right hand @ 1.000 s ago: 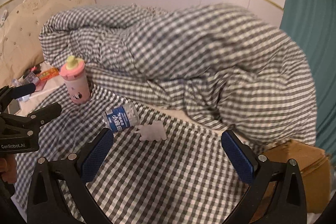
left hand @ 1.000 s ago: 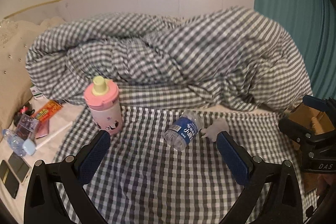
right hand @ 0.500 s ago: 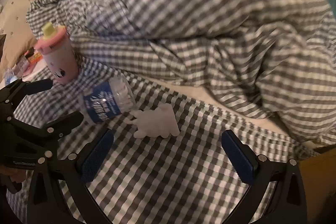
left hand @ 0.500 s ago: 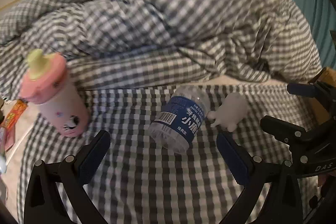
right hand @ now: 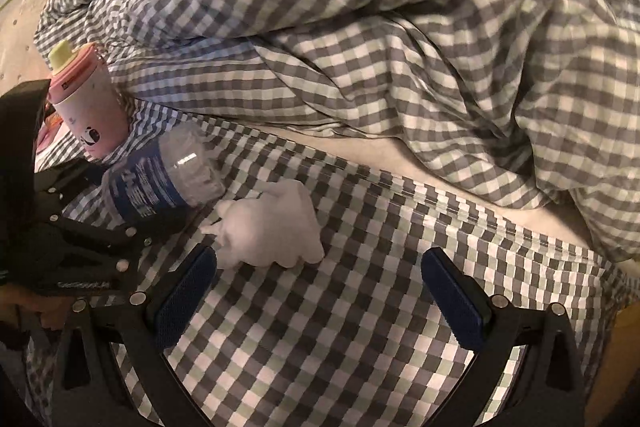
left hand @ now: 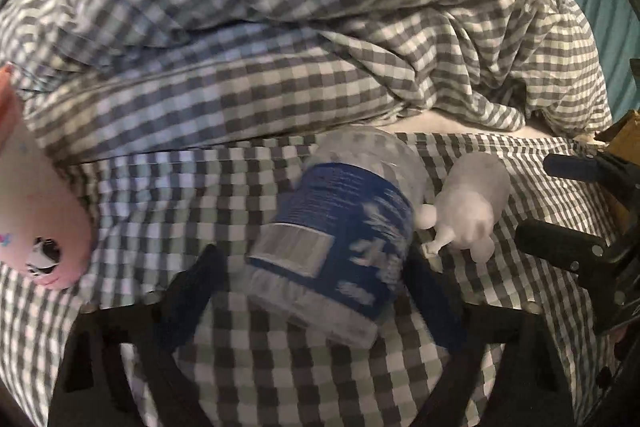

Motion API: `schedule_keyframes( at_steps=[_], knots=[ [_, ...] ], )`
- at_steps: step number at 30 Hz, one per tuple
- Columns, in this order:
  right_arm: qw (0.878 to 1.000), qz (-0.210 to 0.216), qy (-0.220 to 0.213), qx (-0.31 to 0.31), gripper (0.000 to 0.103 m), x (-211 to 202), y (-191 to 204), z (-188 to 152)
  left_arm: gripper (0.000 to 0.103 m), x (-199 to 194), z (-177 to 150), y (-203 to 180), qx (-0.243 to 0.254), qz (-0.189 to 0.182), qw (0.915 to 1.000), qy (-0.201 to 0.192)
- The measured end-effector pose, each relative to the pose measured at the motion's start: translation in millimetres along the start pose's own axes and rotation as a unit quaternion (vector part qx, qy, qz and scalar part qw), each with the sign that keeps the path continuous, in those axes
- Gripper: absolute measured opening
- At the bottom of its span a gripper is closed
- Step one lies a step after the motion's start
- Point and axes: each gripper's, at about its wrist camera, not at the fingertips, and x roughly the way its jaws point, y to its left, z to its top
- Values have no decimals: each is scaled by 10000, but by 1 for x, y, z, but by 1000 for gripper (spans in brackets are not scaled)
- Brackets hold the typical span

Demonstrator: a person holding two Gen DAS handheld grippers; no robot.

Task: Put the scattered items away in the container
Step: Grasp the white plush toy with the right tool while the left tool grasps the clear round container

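Observation:
A clear water bottle with a blue label (left hand: 340, 239) lies on its side on the checked bedsheet, between the open jaws of my left gripper (left hand: 320, 287); the pads are beside it, not pressing it. It also shows in the right wrist view (right hand: 160, 179). A small white animal figure (left hand: 468, 211) lies just right of the bottle. My right gripper (right hand: 320, 299) is open and empty, with the figure (right hand: 272, 227) just ahead of its left pad. A pink sippy cup with a yellow spout (right hand: 86, 99) stands left of the bottle.
A bunched checked duvet (right hand: 400, 27) fills the back of the bed. A brown cardboard box edge (left hand: 620, 131) shows at the far right. The cream headboard (right hand: 20, 39) is at the far left.
Both grippers have moved forward and down towards the bed. The bottle now sits between my left jaws, and the white figure is close in front of my right gripper.

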Motion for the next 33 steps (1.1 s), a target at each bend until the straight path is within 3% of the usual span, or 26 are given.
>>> schedule_keyframes(
  at_steps=[4, 9, 16, 22, 25, 26, 27, 33],
  knots=[
    [10000, 28, 16, -20, 103, 4, 1, 1, 71, -3, -1, 8, -268, -45, 9996, -29],
    [9999, 102, 20, -114, 103, 10, 14, 7, 67, -32, -9, 30, -723, 267, 9966, -290],
    [9991, 80, 83, -414, 103, 28, 46, 15, 64, -72, -23, 52, -835, 680, 9927, -536],
    [9977, -154, 290, -592, 102, 50, 62, 17, 63, -94, -39, 62, -993, 777, 9901, -614],
    [9976, -281, 314, -548, 94, 58, 62, 17, 63, -103, -42, 65, -1057, 774, 9892, -657],
    [9979, -252, 331, -504, 85, 60, 61, 17, 63, -105, -43, 65, -1060, 783, 9890, -672],
    [9983, -190, 343, -442, 83, 61, 59, 17, 63, -108, -43, 66, -1063, 795, 9887, -691],
    [9990, -162, 247, -323, 82, 54, 54, 16, 63, -112, -43, 64, -1093, 795, 9882, -716]
  ],
)
